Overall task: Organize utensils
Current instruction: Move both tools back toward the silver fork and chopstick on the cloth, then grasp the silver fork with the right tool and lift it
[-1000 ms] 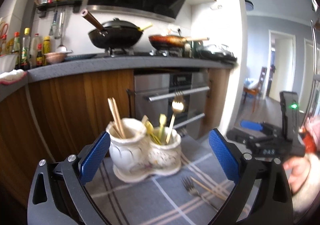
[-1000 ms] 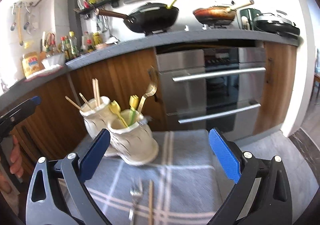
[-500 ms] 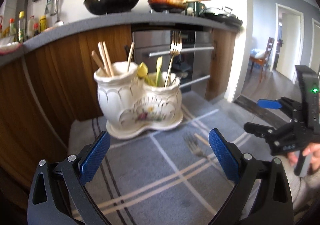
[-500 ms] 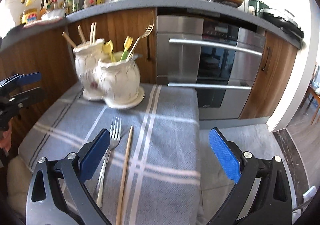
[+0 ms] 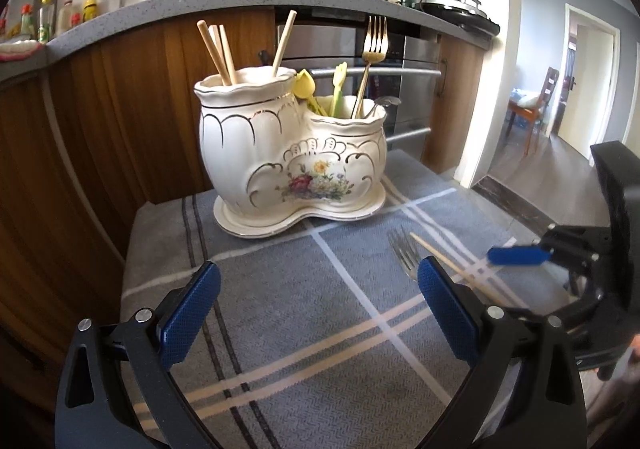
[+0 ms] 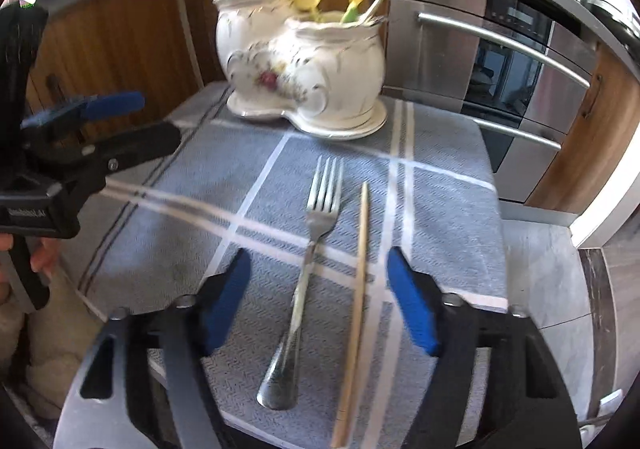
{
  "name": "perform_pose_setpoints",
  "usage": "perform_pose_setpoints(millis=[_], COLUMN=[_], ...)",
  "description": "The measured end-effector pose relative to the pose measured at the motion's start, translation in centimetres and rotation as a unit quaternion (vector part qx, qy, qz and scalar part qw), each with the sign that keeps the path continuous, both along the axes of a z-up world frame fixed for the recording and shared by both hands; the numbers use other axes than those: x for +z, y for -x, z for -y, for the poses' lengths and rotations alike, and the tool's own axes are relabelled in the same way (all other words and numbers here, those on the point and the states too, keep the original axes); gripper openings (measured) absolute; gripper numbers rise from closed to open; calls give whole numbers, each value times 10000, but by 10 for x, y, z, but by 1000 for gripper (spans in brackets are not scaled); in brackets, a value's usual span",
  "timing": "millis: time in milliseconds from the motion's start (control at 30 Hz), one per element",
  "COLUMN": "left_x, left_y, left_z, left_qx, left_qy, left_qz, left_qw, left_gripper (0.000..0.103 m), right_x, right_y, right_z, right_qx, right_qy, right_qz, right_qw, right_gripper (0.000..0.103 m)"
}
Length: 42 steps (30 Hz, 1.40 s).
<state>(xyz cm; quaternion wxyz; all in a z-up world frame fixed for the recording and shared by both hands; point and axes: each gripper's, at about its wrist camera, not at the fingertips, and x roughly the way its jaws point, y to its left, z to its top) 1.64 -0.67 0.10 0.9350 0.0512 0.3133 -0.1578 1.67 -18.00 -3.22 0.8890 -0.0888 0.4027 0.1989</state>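
A white two-pot ceramic utensil holder [image 5: 292, 157] [image 6: 304, 65] stands at the far end of a grey checked cloth [image 5: 304, 313] [image 6: 224, 185]. Its taller pot holds chopsticks; the lower one holds a gold fork and yellow-green utensils. A silver fork [image 6: 308, 261] [image 5: 404, 253] and a single wooden chopstick [image 6: 358, 289] [image 5: 452, 265] lie side by side on the cloth. My right gripper [image 6: 318, 293] hovers over both, its jaws closing, pads apart from them. My left gripper [image 5: 320, 297] is open over bare cloth in front of the holder.
Wooden cabinets [image 5: 80, 121] and a steel oven front [image 6: 500, 61] stand right behind the cloth-covered surface. A grey worktop [image 5: 200, 1] above carries pans and bottles. The cloth's right edge [image 6: 494, 209] drops to a tiled floor. A hand [image 6: 36, 253] holds the left gripper.
Both grippers have dropped lower and tilted down toward the cloth. The right gripper's jaws have narrowed and now straddle the fork and chopstick. The holder looms larger in both views.
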Motion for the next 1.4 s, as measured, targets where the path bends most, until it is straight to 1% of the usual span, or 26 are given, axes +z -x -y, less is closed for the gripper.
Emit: perform_pose_setpoints(millis=[67, 133, 200, 267, 333, 467, 600, 633, 667, 700, 900, 1000, 1200, 1400], left_x=[-1, -3, -4, -5, -4, -2, -3, -3, -3, -3, -2, -3, -1, -6], left_y=[-1, -1, -1, -1, 0, 1, 0, 0, 0, 0, 0, 0, 1, 3], left_z=[1, 3, 5, 8, 9, 10, 9, 8, 8, 7, 7, 9, 12, 27], left_qx=[-5, -43, -81, -90, -93, -102, -83, -79, -74, -69, -62, -71, -76, -197], left_qy=[64, 127, 116, 63, 60, 97, 104, 116, 123, 131, 189, 150, 102, -42], left_qz=[-51, -76, -102, -106, -99, -88, -105, -110, -111, -110, -130, -140, -136, -233], left_qw=[10000, 9999, 9998, 9999, 9999, 9999, 9999, 9998, 9998, 9998, 9997, 9998, 9998, 9995], left_gripper=[98, 98, 98, 98, 98, 98, 98, 98, 98, 98, 98, 98, 98, 98], right_x=[-5, -9, -11, -12, -15, -19, -21, -21, -22, -21, -21, -16, 7, 34], right_y=[1, 0, -1, -2, -4, -8, -14, -15, -16, -16, -17, -14, 3, 24], right_z=[-5, -7, -7, -7, -8, -10, -14, -14, -14, -14, -9, -5, 17, 54], right_qx=[18, -7, -25, -43, -95, -118, -172, -173, -147, -159, -193, -184, -142, -246], right_qy=[59, 97, 88, 108, 135, 125, 156, 145, 82, 66, -196, -303, -522, -961], right_qz=[-88, -127, -147, -152, -172, -243, -167, -154, -158, -158, -200, -132, 238, 741], right_qw=[9999, 9999, 9998, 9998, 9997, 9996, 9996, 9996, 9997, 9997, 9994, 9993, 9983, 9923], right_gripper=[46, 36, 34, 29, 26, 26, 25, 20, 11, 7, 5, 5, 5, 5])
